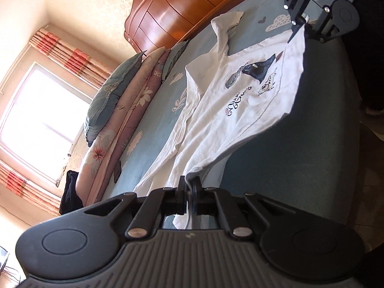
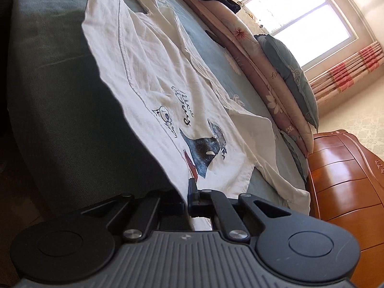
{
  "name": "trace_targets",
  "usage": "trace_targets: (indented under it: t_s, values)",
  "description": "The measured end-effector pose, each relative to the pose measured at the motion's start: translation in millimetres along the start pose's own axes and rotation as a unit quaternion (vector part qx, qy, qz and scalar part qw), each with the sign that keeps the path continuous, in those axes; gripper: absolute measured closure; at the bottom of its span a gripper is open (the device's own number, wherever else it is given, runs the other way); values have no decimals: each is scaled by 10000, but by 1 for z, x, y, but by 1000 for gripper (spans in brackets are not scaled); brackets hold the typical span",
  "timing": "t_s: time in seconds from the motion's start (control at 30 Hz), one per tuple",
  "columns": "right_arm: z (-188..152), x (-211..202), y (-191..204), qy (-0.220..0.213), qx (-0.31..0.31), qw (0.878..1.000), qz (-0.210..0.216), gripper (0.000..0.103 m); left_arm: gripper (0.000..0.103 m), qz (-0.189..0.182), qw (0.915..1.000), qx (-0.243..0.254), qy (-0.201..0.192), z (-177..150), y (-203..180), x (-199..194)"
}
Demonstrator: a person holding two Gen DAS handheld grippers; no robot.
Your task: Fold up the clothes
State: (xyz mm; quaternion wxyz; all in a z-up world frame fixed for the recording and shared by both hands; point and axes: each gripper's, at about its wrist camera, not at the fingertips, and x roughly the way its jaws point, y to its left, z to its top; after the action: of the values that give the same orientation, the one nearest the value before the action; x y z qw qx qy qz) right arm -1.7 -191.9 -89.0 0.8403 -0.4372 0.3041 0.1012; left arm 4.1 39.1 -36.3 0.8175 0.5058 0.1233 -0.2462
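Both grippers pinch the near hem of the white printed T-shirt [image 1: 240, 100] — left gripper [image 1: 189, 187] and right gripper [image 2: 189, 192] with fingers clamped on its corners, lifted off the bed [image 1: 276, 156]. Likely mid-fold: carry the hem evenly toward the collar.

The bed [image 1: 276, 153] wears a blue-green sheet printed with white flowers and clouds. A white shirt [image 1: 240, 103] with a dark print lies spread across it, one edge lifted off the sheet. Beyond the shirt, folded floral quilts [image 1: 129, 110] and a blue-green pillow [image 1: 108, 96] lie in a row, with a dark cloth [image 1: 70, 192] at the row's end
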Motion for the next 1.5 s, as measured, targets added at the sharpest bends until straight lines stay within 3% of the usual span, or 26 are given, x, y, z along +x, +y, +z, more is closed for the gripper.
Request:
trace_targets:
  t_s: [0.13, 0.3, 0.37, 0.5, 0.67, 0.73, 0.8, 0.87, 0.97, 1.07, 1.13, 1.23, 1.3, 1.4, 1.47, 1.5]
  values:
    - [3, -8, -11, 65, -127, 9989, 444, 100, 101, -169, 9997, 150, 102, -5, -1, -7]
    - [0, 0, 2, 373, -452, 9947, 847, 100, 101, -720, 9961, 430, 275, -10, -22, -1]
    - [-1, 0, 2, 422, -393, 9936, 971, 92, 101, -911, 9935, 576, 372, -12, -32, 4]
    - [-4, 1, 2, 520, -274, 9908, 1219, 92, 100, -1327, 9853, 739, 779, -20, -46, 10]
    - [-17, -22, -25, 414, 311, 9848, 1657, 82, 94, -1580, 9806, 725, 909, -26, -35, -4]
    - [-21, -31, -44, 298, 700, 9834, 1646, 74, 91, -1616, 9823, 406, 858, -24, -19, -11]
    - [-24, -30, -65, 242, 1247, 9779, 1662, 72, 91, -1587, 9839, -395, 727, -22, 7, -12]
    - [-29, -24, -90, 213, 1994, 9653, 1673, 72, 91, -1532, 9757, -1406, 687, -23, 34, -5]
    - [-41, -9, -116, 261, 2957, 9421, 1562, 69, 91, -1393, 9447, -2823, 923, -35, 65, 21]
    - [-59, 9, -133, 333, 3733, 9164, 1406, 63, 83, -1253, 8980, -4005, 1321, -55, 86, 57]
    - [-72, 19, -138, 441, 4139, 9010, 1223, 63, 65, -1205, 8733, -4484, 1474, -68, 90, 78]
    - [-93, 26, -139, 537, 4634, 8774, 1117, 62, 56, -1204, 8298, -5240, 1495, -90, 97, 105]
    - [-106, 26, -137, 517, 4897, 8634, 1097, 62, 51, -1250, 8061, -5599, 1451, -101, 101, 117]
    - [-121, 28, -134, 568, 5134, 8502, 1017, 61, 47, -1421, 7639, -6104, 1540, -118, 104, 136]
    - [-129, 31, -135, 649, 5307, 8384, 1055, 61, 62, -1566, 7344, -6393, 1654, -128, 103, 147]
    - [-133, 33, -135, 689, 5394, 8322, 1083, 61, 96, -1485, 7361, -6366, 1755, -129, 104, 148]
